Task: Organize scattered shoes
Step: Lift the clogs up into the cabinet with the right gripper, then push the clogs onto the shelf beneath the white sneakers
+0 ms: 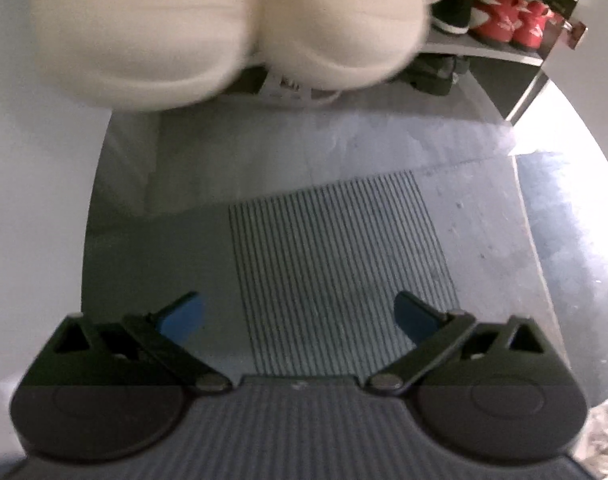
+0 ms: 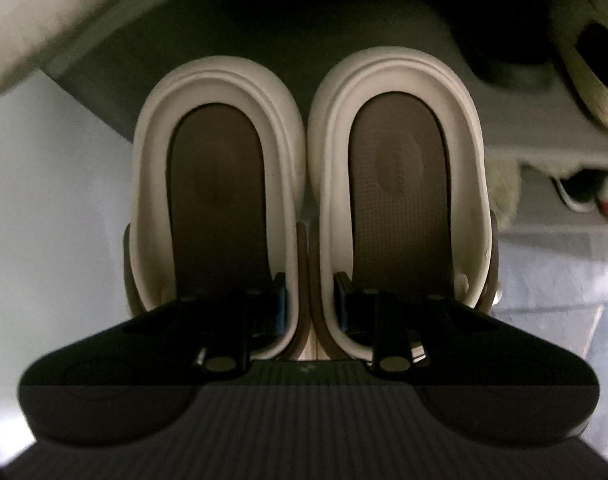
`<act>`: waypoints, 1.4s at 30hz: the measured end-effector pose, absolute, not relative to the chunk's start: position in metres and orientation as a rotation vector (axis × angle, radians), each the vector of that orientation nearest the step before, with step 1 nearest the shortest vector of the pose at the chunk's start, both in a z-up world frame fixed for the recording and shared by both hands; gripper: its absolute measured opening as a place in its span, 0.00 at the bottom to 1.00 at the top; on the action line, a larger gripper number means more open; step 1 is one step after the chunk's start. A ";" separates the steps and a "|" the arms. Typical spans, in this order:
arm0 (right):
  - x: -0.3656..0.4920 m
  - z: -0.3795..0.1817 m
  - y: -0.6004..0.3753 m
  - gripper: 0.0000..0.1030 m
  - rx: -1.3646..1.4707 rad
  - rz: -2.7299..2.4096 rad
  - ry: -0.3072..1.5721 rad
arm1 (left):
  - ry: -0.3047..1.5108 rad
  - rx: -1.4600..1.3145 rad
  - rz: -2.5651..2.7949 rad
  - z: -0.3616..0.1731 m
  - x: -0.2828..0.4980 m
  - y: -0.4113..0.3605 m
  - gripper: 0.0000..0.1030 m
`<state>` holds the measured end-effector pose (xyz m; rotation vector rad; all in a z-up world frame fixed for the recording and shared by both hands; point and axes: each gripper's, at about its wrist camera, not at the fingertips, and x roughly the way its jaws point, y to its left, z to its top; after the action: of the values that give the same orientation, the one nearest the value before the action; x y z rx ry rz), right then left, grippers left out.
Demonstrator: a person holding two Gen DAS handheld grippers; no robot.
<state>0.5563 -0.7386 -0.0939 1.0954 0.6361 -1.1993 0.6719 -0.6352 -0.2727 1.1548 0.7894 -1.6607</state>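
My right gripper (image 2: 310,304) is shut on a pair of cream slippers (image 2: 400,92) with brown insoles. Its fingers pinch the two inner walls together near the heels, and the pair hangs off the floor with the toes pointing away. The left wrist view shows the same cream slippers (image 1: 143,40) blurred at the top, toes toward the camera. My left gripper (image 1: 299,312) is open with nothing between its blue pads, low over a striped mat (image 1: 336,260).
A dark shoe rack (image 1: 484,50) stands at the upper right with red sneakers (image 1: 508,24) and black shoes (image 1: 452,12) on its shelf. A grey shelf edge (image 2: 544,148) and a beige shoe (image 2: 592,60) are close behind the held pair. Grey floor surrounds the mat.
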 end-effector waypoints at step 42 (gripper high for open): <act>0.520 -0.037 -0.713 0.63 0.755 -1.162 0.404 | 0.722 0.908 -1.783 -0.209 0.663 -0.751 0.94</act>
<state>0.5197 -0.7133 -0.0374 0.7551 0.4041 -1.1617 0.6626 -0.7511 -0.2089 0.9080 0.7215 -1.7829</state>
